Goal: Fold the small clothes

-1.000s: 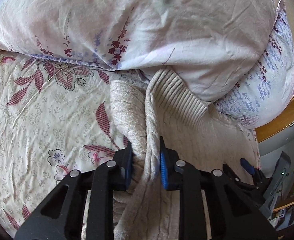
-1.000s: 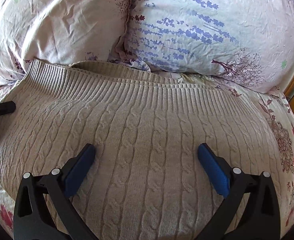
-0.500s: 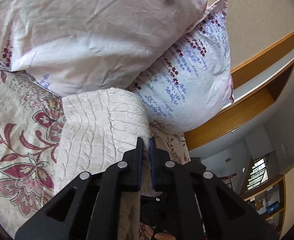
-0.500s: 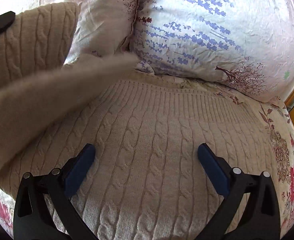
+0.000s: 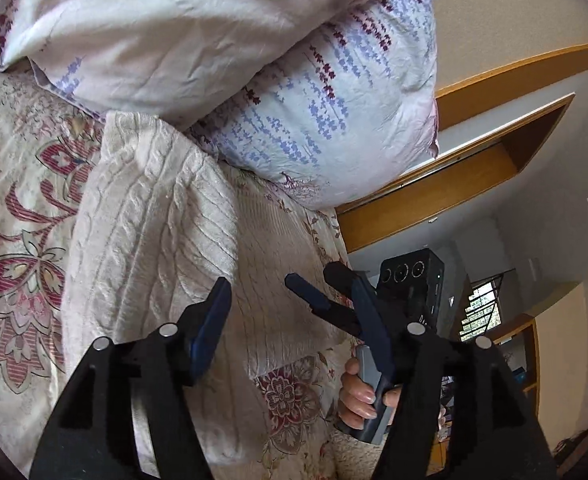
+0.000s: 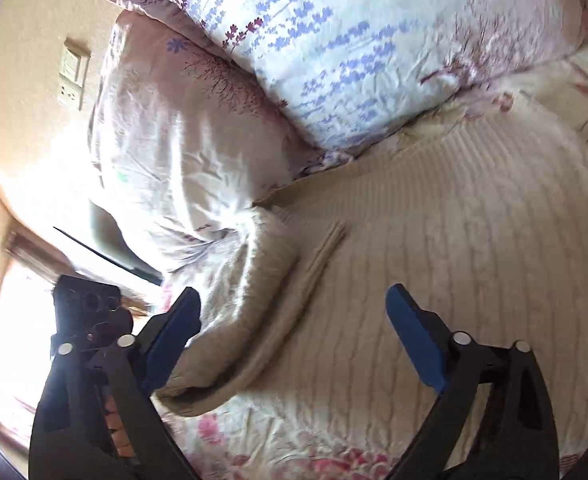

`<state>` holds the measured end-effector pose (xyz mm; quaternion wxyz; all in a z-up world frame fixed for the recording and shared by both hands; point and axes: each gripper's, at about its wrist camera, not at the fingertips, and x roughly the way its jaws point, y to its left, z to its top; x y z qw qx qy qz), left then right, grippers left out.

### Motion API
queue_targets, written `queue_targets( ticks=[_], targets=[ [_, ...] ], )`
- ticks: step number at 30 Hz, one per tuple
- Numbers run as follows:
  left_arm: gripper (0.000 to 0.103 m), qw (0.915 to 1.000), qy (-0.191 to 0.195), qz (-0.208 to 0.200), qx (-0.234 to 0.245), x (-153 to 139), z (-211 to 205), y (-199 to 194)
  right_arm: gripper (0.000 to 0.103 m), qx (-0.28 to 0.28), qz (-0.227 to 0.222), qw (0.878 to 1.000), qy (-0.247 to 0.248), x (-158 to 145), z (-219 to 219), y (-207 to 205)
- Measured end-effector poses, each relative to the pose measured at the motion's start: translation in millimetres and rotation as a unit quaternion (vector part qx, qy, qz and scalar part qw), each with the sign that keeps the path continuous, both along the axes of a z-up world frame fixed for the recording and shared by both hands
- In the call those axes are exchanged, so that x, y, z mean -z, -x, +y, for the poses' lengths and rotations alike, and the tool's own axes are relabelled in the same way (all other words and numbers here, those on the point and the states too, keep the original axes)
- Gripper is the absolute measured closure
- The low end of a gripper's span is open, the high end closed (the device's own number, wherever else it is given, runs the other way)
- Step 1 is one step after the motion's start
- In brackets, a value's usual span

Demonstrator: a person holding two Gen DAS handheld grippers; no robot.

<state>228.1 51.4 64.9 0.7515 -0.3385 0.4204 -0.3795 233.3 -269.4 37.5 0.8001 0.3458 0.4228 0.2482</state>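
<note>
A cream cable-knit sweater (image 5: pixel 154 216) is lying on a bed (image 5: pixel 18 240) covered in a floral sheet, its long axis running from the near edge up toward the pillows, with one side folded over the body so a rounded fold edge is facing right. Its far end is touching a pale pillow (image 5: pixel 166 28), and a lavender-print pillow (image 5: pixel 334 120) is sitting just to the right of that. The left gripper (image 5: pixel 294 332) is hovering over the sweater, its blue-padded fingers (image 5: pixel 210 328) opening and nothing between them. Further right, a person's hand (image 5: pixel 358 396) is holding the right gripper (image 6: pixel 294 336); its fingers are standing wide and just starting to close, above the sweater but not pressing on it. In the right wrist view, the folded part is lying to the left, the ribbed hem toward the pillows.
</note>
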Motion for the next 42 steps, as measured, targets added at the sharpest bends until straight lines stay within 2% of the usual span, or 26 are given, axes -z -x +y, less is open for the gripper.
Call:
queue_targets(
  ticks=[2, 6, 8, 12, 15, 16, 17, 18, 20, 24, 27, 30, 33, 37, 39, 42],
  targets=[
    [0.030, 0.9990, -0.011, -0.032, -0.030, -5.4, 14.8, 8.7, 0.020, -0.021, 0.026, 0.999, -0.037, 5.4, 8.5, -5.2],
    [0.019, 0.9902, -0.045, -0.079, -0.106, -4.1, 46.8, 24.2, 0.024, -0.043, 0.066, 0.996, -0.037, 16.4, 32.8, -25.6],
    [0.018, 0.9875, -0.042, -0.081, -0.129, 7.0, 62.2, 27.3, 0.024, -0.041, 0.072, 0.996, -0.018, 16.3, 42.7, -30.8],
    [0.018, 0.9860, -0.026, -0.054, -0.156, 32.9, 81.7, 21.2, 0.027, -0.038, 0.077, 0.996, 0.011, 13.1, 60.6, -39.1],
    [0.018, 0.9864, -0.031, -0.037, -0.157, 41.7, 86.0, 16.1, 0.042, -0.041, 0.079, 0.996, 0.028, 13.6, 73.7, -39.7],
    [0.018, 0.9863, -0.032, -0.037, -0.158, 42.0, 86.3, 15.6, 0.055, -0.041, 0.077, 0.996, 0.035, 16.1, 80.0, -42.7],
    [0.018, 0.9859, -0.036, -0.039, -0.159, 41.6, 86.1, 15.5, 0.071, -0.042, 0.076, 0.995, 0.044, 18.6, 86.1, -44.9],
    [0.018, 0.9855, -0.041, -0.042, -0.159, 41.1, 86.0, 16.4, 0.078, -0.047, 0.075, 0.995, 0.045, 22.0, 91.8, -46.7],
    [0.018, 0.9845, -0.051, -0.045, -0.161, 41.0, 85.9, 17.5, 0.084, -0.044, 0.062, 0.996, 0.045, 22.9, 99.2, -46.2],
    [0.018, 0.9848, -0.049, -0.032, -0.164, 45.7, 88.7, 16.7, 0.086, -0.026, -0.009, 0.999, 0.035, -9.3, 91.6, -39.4],
    [0.018, 0.9847, -0.048, -0.027, -0.165, 46.6, 89.1, 17.0, 0.086, 0.007, -0.067, 0.996, 0.056, -42.3, 72.8, -26.3],
    [0.018, 0.9847, -0.051, -0.030, -0.164, 46.4, 88.6, 18.7, 0.086, 0.052, -0.090, 0.992, 0.068, -54.2, 42.1, -14.7],
    [0.017, 0.9848, -0.060, -0.030, -0.160, 46.4, 85.1, 18.7, 0.086, 0.095, -0.063, 0.990, 0.085, -35.4, 10.2, -11.3],
    [0.017, 0.9843, -0.076, -0.032, -0.156, 46.3, 79.4, 18.3, 0.086, 0.131, 0.034, 0.986, 0.097, 19.2, -24.3, -20.1],
    [0.017, 0.9841, -0.083, -0.031, -0.154, 47.3, 77.1, 17.8, 0.085, 0.122, 0.054, 0.989, 0.059, 33.4, -33.9, -21.6],
    [0.017, 0.9838, -0.092, -0.028, -0.151, 48.8, 74.6, 16.6, 0.076, 0.117, 0.070, 0.990, 0.026, 31.1, -41.3, -23.8]
  ],
)
